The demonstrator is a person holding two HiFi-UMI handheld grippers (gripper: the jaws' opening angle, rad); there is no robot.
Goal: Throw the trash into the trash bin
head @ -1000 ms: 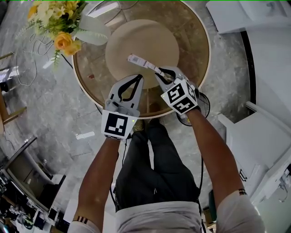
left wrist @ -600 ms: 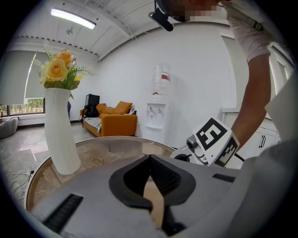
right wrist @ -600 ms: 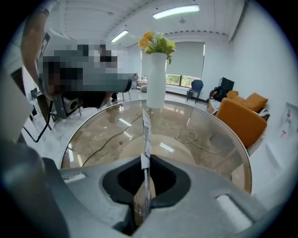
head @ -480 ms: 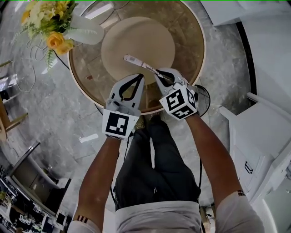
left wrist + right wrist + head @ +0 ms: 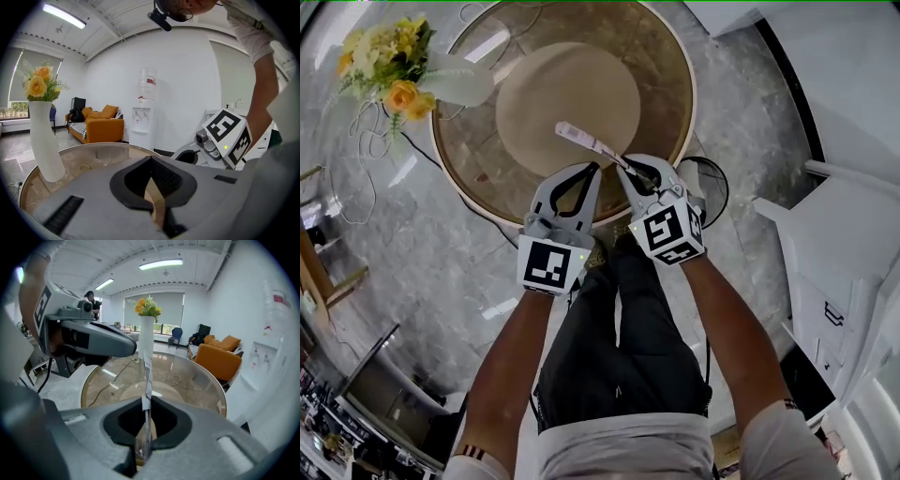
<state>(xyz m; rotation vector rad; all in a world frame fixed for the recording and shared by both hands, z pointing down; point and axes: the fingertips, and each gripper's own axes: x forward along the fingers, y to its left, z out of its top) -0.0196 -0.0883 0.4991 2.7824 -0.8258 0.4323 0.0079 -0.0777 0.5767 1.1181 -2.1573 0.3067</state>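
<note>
A long thin white wrapper [image 5: 581,139] sticks out from my right gripper [image 5: 623,166], which is shut on one end of it. The strip hangs in the air above the round glass table [image 5: 478,159]. In the right gripper view the wrapper [image 5: 147,373] stands straight up out of the pinched jaws [image 5: 145,401]. My left gripper [image 5: 596,169] sits close beside the right one, shut with nothing in it; its tips meet in the left gripper view [image 5: 151,159]. A dark round bin [image 5: 713,190] stands on the floor just right of the right gripper, partly hidden by it.
A white vase [image 5: 455,84] of yellow flowers [image 5: 389,66] stands at the table's far left edge. White cabinets [image 5: 844,262] line the right side. Cables [image 5: 356,131] lie on the marble floor at left. An orange sofa [image 5: 98,129] and a water dispenser [image 5: 143,117] stand along the far wall.
Both grippers have drawn back from the table's middle toward its near edge and lifted a little. The wrapper has come along in the right gripper.
</note>
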